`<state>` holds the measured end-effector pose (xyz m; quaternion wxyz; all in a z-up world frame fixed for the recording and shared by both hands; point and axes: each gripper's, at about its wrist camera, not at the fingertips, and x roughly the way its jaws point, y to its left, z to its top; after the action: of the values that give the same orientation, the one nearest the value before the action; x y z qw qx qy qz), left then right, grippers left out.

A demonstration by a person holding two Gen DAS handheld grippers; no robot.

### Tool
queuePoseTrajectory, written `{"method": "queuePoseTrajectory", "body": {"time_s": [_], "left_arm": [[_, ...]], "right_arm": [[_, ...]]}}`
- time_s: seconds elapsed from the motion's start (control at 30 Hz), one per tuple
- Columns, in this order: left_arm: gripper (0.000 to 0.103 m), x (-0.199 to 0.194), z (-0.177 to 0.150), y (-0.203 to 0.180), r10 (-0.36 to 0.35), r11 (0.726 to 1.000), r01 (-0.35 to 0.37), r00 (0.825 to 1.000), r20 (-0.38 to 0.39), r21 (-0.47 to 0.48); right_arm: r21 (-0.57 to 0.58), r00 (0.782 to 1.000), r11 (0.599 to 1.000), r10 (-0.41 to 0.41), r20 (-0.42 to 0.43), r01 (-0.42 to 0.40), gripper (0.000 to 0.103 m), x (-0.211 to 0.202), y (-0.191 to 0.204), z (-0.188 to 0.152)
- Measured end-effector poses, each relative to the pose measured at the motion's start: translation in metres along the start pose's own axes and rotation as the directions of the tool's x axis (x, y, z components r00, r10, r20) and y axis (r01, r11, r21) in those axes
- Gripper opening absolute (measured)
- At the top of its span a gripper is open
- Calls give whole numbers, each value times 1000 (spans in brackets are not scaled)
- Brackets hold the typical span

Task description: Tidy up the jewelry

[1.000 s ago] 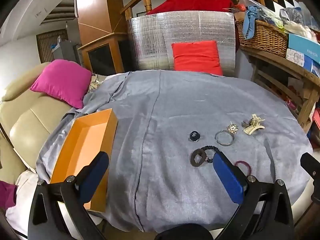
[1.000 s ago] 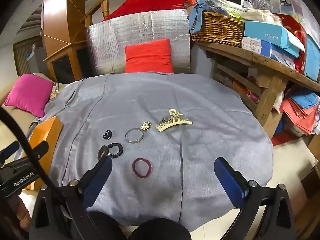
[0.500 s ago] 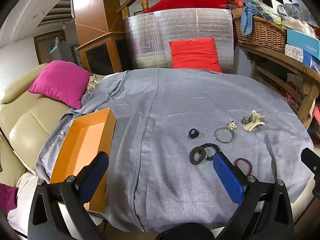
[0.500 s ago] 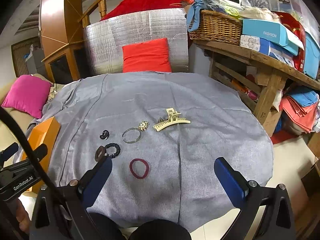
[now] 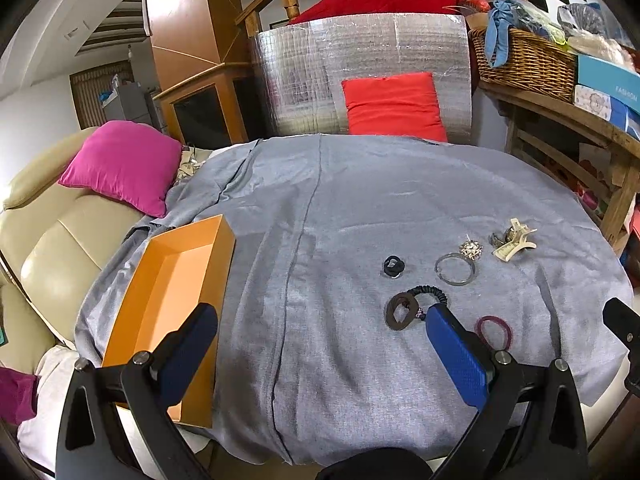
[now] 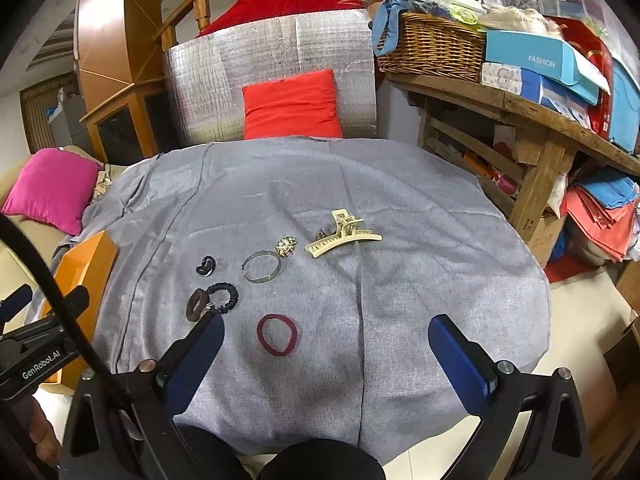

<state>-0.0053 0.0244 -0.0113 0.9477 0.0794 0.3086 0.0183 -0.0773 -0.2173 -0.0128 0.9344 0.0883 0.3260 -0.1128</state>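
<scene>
"FASHION" on the blue box (image 6: 536, 56) at right; "GenRobot.AI" on the left gripper (image 5: 320, 330). Both grippers hover low over the grey-clothed table (image 6: 400, 200), jaws spread wide, holding nothing; right gripper (image 6: 326, 338) sits above the maroon hair tie (image 6: 278, 335). Cream claw clip (image 6: 342, 234), bangle (image 6: 262, 266), brooch (image 6: 286, 246) mid-table; orange box (image 5: 168, 284) at left edge, partly cut off.

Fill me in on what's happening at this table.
A person holds two tongs over a grey cloth, sorting jewelry. The left tongs and right tongs are both open and empty. A maroon hair tie, cream claw clip, silver bangle and brooch lie untouched. The orange box is empty.
</scene>
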Motion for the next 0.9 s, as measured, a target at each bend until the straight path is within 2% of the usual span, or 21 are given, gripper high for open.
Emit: {"method": "queuePoseTrajectory", "body": {"time_s": [0.9], "left_arm": [[103, 5, 0, -1, 2, 1000, -2, 1000, -11, -2]], "right_arm": [[10, 1000, 1000, 3, -15, -3, 103, 9, -3, -2]]}}
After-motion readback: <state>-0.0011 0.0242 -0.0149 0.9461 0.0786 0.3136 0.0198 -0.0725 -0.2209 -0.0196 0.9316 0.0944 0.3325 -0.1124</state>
